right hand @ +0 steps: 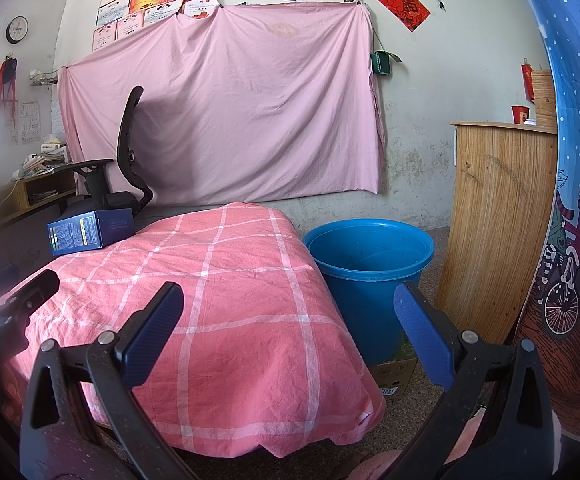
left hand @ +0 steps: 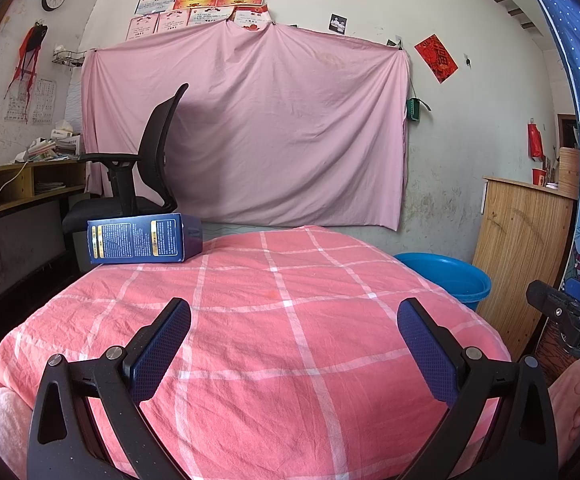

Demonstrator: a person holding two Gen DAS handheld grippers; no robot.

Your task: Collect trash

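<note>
The blue carton (left hand: 144, 238) lay on its long side at the far left corner of the pink checked bedspread (left hand: 290, 340), just in front of the black office chair (left hand: 146, 168). It was the only piece of trash visible on the bed. The blue bucket (right hand: 366, 276) stood on the floor beside the bed's right edge, well apart from the carton, and looked the likely place for it.

The left gripper (left hand: 294, 344) hovered over the near end of the bed, its fingers spread wide and holding nothing. The right gripper (right hand: 288, 332) was the same — wide apart, empty, pointed between bed and bucket.

The carton was probably light and thin-walled (whether empty or full could not be told), so a hard squeeze might buckle it. Gripping across its narrow width near the middle seemed best — the printed faces looked glossy and might slip.
</note>
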